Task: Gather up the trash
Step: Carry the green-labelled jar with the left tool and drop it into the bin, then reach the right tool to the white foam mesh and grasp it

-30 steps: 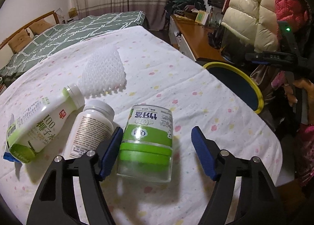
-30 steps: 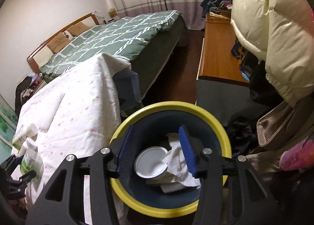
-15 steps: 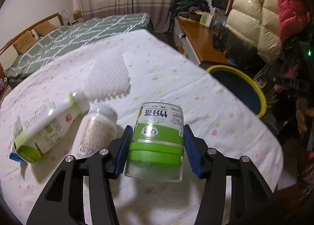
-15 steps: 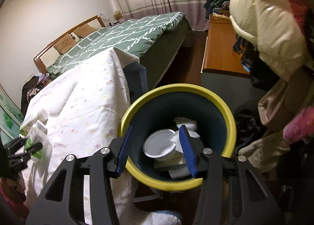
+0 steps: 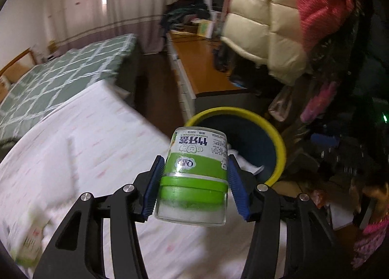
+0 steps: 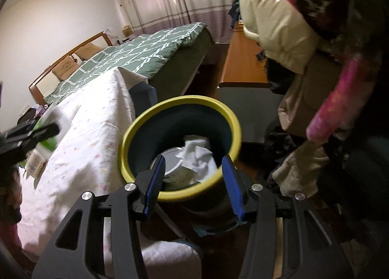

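Observation:
My left gripper (image 5: 194, 189) is shut on a clear jar with a green and white label (image 5: 194, 176) and holds it in the air above the table edge, just short of the bin. The yellow-rimmed dark blue bin (image 5: 277, 142) stands beyond the jar. In the right wrist view the bin (image 6: 136, 123) holds a white lid and crumpled white paper (image 6: 197, 155). My right gripper (image 6: 192, 181) is open and empty above the bin's near rim. The left gripper with the jar also shows at the left of that view (image 6: 29, 133).
The table has a white spotted cloth (image 5: 85, 145). A blurred green and white bottle (image 5: 29, 247) lies at its near left. A wooden desk (image 5: 204, 69), hanging puffy coats (image 5: 274, 23) and a green bed (image 6: 145, 55) surround the bin.
My left gripper shut on the jar, lifted it off the table and swung it right towards the bin. My right gripper drew back from over the bin and stayed open.

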A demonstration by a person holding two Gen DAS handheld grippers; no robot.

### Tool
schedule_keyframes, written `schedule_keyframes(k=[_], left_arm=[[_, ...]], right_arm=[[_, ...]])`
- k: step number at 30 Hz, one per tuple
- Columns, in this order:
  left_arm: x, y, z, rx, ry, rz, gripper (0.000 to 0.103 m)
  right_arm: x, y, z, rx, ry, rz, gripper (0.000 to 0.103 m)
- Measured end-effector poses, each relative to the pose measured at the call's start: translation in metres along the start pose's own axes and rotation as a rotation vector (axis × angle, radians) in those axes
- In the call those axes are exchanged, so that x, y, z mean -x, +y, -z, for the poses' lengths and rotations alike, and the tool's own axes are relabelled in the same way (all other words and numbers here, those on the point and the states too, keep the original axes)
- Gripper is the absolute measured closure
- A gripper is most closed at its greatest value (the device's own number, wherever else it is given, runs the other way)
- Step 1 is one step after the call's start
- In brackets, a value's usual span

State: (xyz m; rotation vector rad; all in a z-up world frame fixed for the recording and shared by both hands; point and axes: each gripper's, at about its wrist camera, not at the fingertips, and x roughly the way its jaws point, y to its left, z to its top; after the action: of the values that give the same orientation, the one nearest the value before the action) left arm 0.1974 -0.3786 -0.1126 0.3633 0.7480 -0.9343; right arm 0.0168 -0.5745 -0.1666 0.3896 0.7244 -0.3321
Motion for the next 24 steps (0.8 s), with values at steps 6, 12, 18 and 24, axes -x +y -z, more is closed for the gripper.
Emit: schedule_keyframes(k=[6, 12, 18, 24], left_arm=[[-0.061, -0.04, -0.033, -0.041, 0.055, 0.043, 0.051], [-0.112, -0.055, -0.043, -0.033, 0.108, 0.039, 0.05], [-0.116, -0.051, -0.046, -0.004, 0.064, 0.008, 0.024], [-0.039, -0.027, -0.043, 0.045, -0.088, 0.001, 0.017]], right_arm=[[0.009, -0.014, 0.01, -0.004, -0.001, 0.028, 0.055], [0.011, -0.02, 0.013, -0.016, 0.005, 0.033, 0.051], [0.015, -0.019, 0.012, -0.016, 0.006, 0.036, 0.05], [0.01, -0.01, 0.014, -0.01, 0.021, 0.021, 0.049]])
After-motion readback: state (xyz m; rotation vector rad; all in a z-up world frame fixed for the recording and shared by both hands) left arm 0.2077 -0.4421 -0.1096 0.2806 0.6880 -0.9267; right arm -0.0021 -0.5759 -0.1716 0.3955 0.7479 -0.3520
